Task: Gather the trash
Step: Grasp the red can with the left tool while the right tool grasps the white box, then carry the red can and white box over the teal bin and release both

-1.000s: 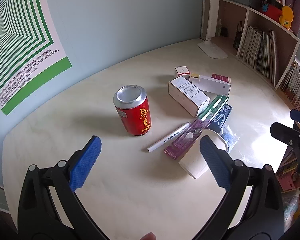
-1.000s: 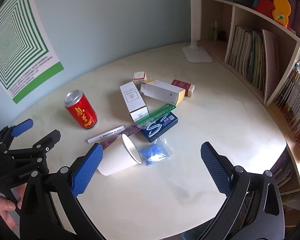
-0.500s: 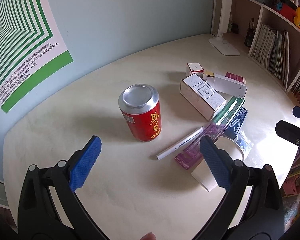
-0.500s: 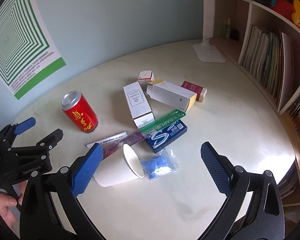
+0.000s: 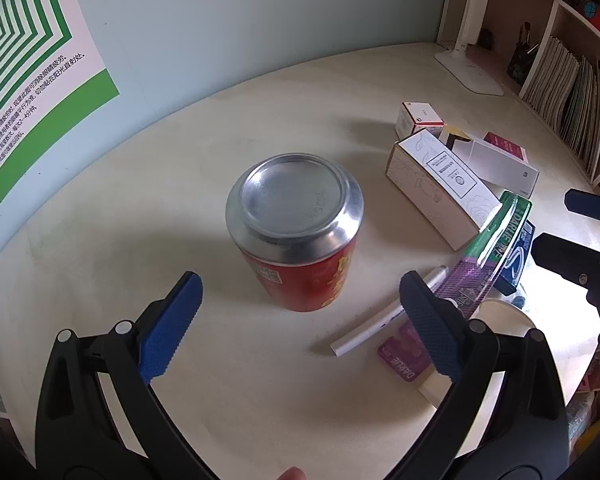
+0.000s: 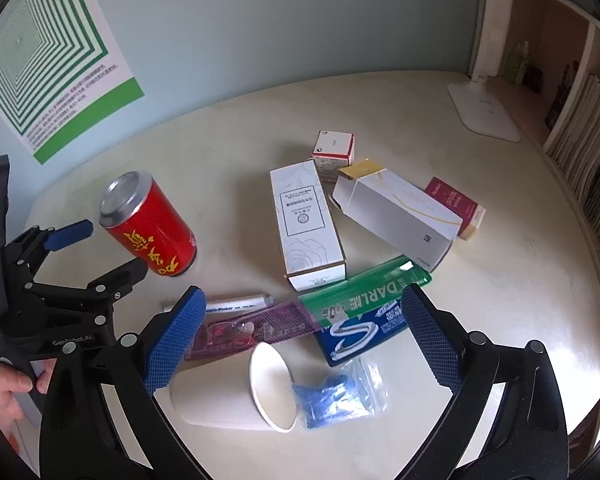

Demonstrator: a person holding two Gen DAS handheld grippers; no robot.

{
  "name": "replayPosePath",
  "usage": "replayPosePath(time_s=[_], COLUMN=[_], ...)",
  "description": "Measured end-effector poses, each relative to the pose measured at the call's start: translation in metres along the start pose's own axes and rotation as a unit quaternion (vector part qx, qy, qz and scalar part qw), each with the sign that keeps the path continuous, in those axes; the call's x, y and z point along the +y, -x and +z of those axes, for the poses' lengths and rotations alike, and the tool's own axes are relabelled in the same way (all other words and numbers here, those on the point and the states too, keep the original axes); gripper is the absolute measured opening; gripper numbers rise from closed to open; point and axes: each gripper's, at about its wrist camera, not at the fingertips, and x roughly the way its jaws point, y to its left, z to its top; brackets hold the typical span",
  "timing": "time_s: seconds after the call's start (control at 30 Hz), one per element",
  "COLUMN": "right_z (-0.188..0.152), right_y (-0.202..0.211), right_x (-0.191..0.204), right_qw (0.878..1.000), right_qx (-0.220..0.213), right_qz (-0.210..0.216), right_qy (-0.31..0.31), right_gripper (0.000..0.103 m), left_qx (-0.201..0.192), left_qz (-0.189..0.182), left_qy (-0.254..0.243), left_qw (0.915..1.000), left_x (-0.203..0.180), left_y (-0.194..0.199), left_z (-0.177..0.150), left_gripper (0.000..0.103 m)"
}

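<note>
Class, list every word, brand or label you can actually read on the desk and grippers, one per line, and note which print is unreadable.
"DARLIE": green toothpaste box
"DARLIE": purple package
"GenRobot.AI": left gripper
Large "S" logo: blue box
Gold characters on red can: not legible to me
White pen, white boxes, wall poster: print too small

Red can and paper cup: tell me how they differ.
The red can stands on end; the paper cup lies on its side. The can is metal with a closed silver end up; the cup is plain white, its mouth open sideways. The can stands apart; the cup touches the litter. Both rest on the table.
</note>
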Motion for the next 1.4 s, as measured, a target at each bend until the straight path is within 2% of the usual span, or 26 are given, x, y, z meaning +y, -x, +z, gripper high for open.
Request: replayPosePath(time_s=[0.17, 0.23, 0.37, 0.4, 0.43, 0.47, 0.5, 0.57, 0.63, 0.7, 0.9, 1.13, 1.27, 1.4], right_z=[0.012, 0.017, 0.024, 0.026, 0.026, 0.026, 0.027, 0.027, 0.027, 0.027, 0.032, 0.030, 0.014, -0.021], right_y=[-0.031, -0.042, -0.062, -0.068, -0.072, -0.077, -0.082, -0.090, -0.092, -0.089, -0.061, 0.005, 0.045, 0.085], right_x=[0.004, 0.005, 0.006, 0.007, 0.008, 0.009, 0.011, 0.011, 0.013, 0.014, 0.017, 0.003, -0.017, -0.047], right_qw=[1.000, 0.999, 0.999, 0.999, 0.998, 0.998, 0.997, 0.997, 0.997, 0.997, 0.999, 1.000, 0.999, 0.996], right_qx=[0.020, 0.026, 0.041, 0.046, 0.051, 0.056, 0.062, 0.071, 0.070, 0.067, 0.036, -0.019, -0.044, -0.062], right_qz=[0.002, -0.001, -0.012, -0.013, -0.016, -0.019, -0.023, -0.021, -0.022, -0.014, 0.011, 0.012, -0.005, -0.035], right_qy=[0.015, 0.021, 0.025, 0.026, 0.029, 0.031, 0.032, 0.029, 0.031, 0.033, 0.023, 0.007, -0.016, -0.060], right_gripper=[0.096, 0.096, 0.095, 0.094, 0.086, 0.070, 0.065, 0.060, 0.051, 0.049, 0.049, 0.049, 0.049, 0.049], left_qx=[0.002, 0.003, 0.003, 0.006, 0.010, 0.014, 0.016, 0.013, 0.009, 0.004, -0.019, -0.046, -0.073, -0.081], left_qz=[0.003, 0.001, -0.006, -0.010, -0.014, -0.016, -0.020, -0.025, -0.025, -0.026, -0.019, -0.029, -0.042, -0.075], left_qy=[0.007, 0.009, 0.014, 0.016, 0.018, 0.020, 0.024, 0.030, 0.033, 0.034, 0.028, 0.008, -0.021, -0.055], left_qw=[1.0000, 1.0000, 0.9999, 0.9998, 0.9997, 0.9996, 0.9994, 0.9992, 0.9991, 0.9990, 0.9992, 0.9985, 0.9963, 0.9923], left_x=[0.005, 0.007, 0.012, 0.013, 0.014, 0.015, 0.016, 0.019, 0.021, 0.022, 0.025, 0.015, -0.007, -0.037], left_y=[-0.016, -0.019, -0.026, -0.028, -0.030, -0.033, -0.034, -0.035, -0.034, -0.032, -0.012, 0.025, 0.048, 0.067], left_z=[0.005, 0.008, 0.011, 0.012, 0.012, 0.013, 0.013, 0.013, 0.012, 0.012, 0.012, 0.016, 0.016, 0.013], left_gripper=[0.096, 0.093, 0.083, 0.077, 0.074, 0.067, 0.066, 0.065, 0.065, 0.065, 0.064, 0.064, 0.065, 0.065])
